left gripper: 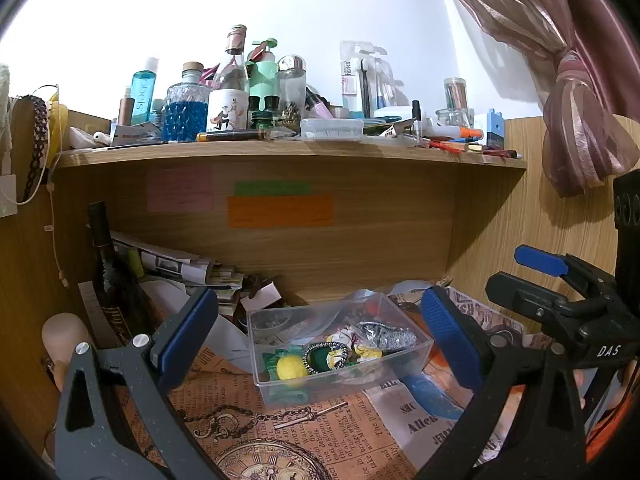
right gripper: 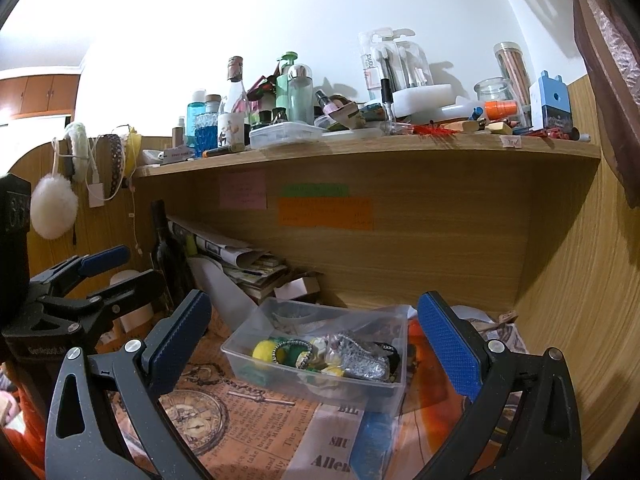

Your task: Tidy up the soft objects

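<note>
A clear plastic box stands on the newspaper-print desk mat. It holds a yellow pompom, a green hair tie with a beaded ring, and a silver sequin piece. My left gripper is open and empty, its pads either side of the box, short of it. My right gripper is open and empty, also framing the box. Each gripper shows in the other's view, the right one and the left one.
A wooden shelf overhead is crowded with bottles, jars and pens. A dark wine bottle and stacked papers stand at the back left. A white pompom hangs on the left panel. A curtain hangs right.
</note>
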`<action>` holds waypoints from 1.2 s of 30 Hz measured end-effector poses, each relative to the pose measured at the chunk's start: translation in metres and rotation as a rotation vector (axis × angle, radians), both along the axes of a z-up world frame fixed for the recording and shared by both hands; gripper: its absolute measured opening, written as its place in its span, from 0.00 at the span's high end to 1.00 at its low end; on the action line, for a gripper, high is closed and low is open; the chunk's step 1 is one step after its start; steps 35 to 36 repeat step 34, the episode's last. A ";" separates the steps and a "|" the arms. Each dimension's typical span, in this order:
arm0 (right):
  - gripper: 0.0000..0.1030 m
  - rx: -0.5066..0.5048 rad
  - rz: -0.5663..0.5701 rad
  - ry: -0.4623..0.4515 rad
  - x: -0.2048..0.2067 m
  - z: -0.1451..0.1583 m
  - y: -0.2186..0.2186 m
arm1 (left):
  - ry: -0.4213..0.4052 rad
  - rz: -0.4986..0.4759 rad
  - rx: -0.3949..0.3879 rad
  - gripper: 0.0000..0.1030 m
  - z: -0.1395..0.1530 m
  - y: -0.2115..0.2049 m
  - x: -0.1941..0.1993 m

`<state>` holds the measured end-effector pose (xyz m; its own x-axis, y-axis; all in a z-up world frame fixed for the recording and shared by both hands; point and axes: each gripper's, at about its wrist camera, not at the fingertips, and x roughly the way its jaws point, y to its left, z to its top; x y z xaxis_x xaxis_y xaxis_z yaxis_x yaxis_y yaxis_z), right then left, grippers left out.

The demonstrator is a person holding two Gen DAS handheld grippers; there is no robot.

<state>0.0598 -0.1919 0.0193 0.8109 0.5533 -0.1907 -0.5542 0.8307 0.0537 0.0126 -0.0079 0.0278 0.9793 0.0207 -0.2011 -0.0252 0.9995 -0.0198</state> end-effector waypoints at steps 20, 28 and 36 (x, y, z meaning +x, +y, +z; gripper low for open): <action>0.00 0.008 -0.005 0.007 0.001 -0.002 0.001 | 0.014 -0.042 -0.001 0.00 -0.002 0.002 0.004; 0.00 0.004 -0.008 0.013 0.002 -0.003 0.003 | 0.025 -0.047 -0.021 0.00 -0.003 0.007 0.007; 0.00 0.004 -0.010 0.014 0.002 -0.004 0.003 | 0.030 -0.046 -0.018 0.00 -0.005 0.008 0.008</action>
